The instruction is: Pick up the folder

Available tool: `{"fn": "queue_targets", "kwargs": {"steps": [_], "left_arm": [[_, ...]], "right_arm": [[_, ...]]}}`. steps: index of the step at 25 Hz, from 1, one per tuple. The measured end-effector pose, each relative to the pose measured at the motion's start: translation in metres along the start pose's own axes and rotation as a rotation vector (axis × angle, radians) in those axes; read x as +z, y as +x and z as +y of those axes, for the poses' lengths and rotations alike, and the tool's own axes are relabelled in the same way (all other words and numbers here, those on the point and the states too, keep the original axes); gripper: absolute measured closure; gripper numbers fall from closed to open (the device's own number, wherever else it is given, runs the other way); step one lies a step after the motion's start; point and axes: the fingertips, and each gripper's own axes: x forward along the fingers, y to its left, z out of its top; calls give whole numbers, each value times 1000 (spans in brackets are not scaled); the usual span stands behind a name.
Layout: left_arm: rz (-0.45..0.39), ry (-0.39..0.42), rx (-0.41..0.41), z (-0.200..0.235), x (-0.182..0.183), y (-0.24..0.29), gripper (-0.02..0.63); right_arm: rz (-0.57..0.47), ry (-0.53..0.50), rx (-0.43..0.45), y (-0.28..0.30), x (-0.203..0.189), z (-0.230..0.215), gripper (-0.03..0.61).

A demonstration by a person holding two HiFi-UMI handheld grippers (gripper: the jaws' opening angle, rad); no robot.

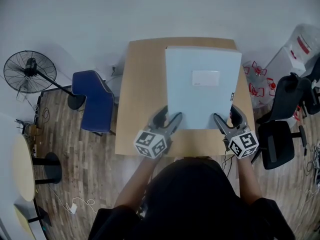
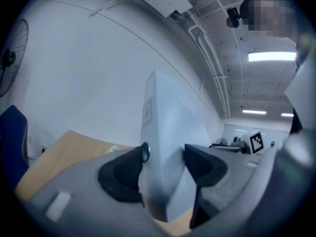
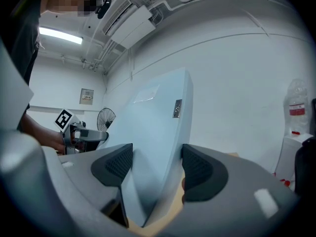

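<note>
- Pale blue-grey rectangular plastic folder (image 1: 202, 84) with a white label sits at your 12 o'clock, over the right half of the light wooden table (image 1: 142, 84).
- Your left gripper (image 1: 167, 120) is clamped on the folder's near edge at its 7 o'clock corner, with a pad pressed on each face.
- Your right gripper (image 1: 226, 119) grips the same edge at the 5 o'clock corner, pads tight on both faces.
- Blue padded chair (image 1: 95, 99) stands at 9 o'clock of the table.
</note>
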Motion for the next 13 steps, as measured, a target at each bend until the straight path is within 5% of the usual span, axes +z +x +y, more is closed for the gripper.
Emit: {"fn": "queue_targets", "kwargs": {"steps": [13], "left_arm": [[23,22,16,7,-10,2,373]], "right_arm": [[-11,11,-11,5,-6,0,279]]}}
